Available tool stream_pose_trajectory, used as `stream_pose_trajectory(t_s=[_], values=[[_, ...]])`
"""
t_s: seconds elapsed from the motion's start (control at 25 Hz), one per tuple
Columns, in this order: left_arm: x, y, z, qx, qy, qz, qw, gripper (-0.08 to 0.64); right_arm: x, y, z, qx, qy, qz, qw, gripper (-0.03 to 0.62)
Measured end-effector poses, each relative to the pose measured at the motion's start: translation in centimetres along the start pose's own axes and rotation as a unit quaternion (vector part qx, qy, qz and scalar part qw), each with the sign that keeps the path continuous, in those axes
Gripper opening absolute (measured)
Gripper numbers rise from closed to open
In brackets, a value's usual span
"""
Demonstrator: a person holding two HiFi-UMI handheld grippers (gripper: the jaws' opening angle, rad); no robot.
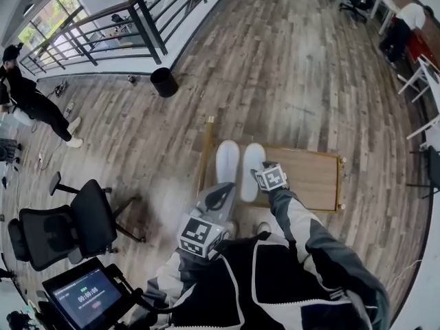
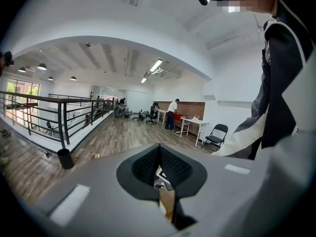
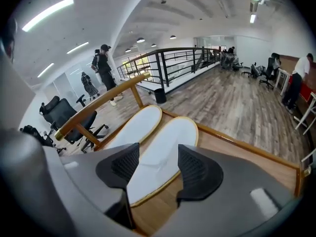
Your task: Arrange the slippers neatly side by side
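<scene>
Two white slippers with tan edging lie side by side on a low wooden table (image 1: 309, 177) with a raised rim. In the head view the left slipper (image 1: 227, 160) and the right slipper (image 1: 252, 165) point away from me. My right gripper (image 3: 158, 169) is open, its jaws standing wide just above the near end of the right slipper (image 3: 168, 144), with the left slipper (image 3: 136, 125) beside it; nothing is gripped. In the head view the right gripper (image 1: 263, 175) sits at that slipper's near end. My left gripper (image 2: 159, 174) is shut and empty, held back near my body (image 1: 218, 199).
A black bin (image 1: 163, 82) stands by the metal railing (image 1: 137, 19). A black office chair (image 1: 69, 222) and a screen (image 1: 82, 298) are at the lower left. A person (image 1: 34, 102) stands at the far left. The table's wooden rail (image 3: 98, 100) rises to the slippers' left.
</scene>
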State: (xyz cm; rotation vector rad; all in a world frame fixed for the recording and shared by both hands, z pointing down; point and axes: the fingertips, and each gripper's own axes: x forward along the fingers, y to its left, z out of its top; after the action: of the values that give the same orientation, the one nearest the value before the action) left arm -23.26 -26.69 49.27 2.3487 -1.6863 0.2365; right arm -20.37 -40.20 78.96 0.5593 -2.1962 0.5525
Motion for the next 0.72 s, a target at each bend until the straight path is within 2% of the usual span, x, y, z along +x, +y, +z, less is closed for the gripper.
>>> stream_pose_trajectory(t_s=[0.2,0.28,0.32,0.4,0.72], values=[[-0.7,0.4,-0.8,0.001,0.010,0.008,0.9999,0.011,2.0,-1.3,-1.7,0.054,0.033,-0.001,0.998,0.239],[-0.9,0.6,-1.2,0.000,0.012,0.010,0.9999,0.011,2.7,-1.0,-2.5,0.066,0.047,0.005,0.997,0.216],[-1.0,0.7,-1.3,0.001,0.012,0.010,0.9999,0.011,3.0,-0.8,-2.8,0.070,0.054,0.010,0.996,0.193],[-1.0,0.8,-1.3,0.004,0.012,0.010,0.9999,0.011,3.4,-0.4,-3.1,0.080,0.065,0.021,0.994,0.028],[-0.9,2.0,0.2,0.000,0.014,-0.001,0.9999,0.011,2.3,0.0,-1.1,0.094,0.053,0.021,0.994,0.020]])
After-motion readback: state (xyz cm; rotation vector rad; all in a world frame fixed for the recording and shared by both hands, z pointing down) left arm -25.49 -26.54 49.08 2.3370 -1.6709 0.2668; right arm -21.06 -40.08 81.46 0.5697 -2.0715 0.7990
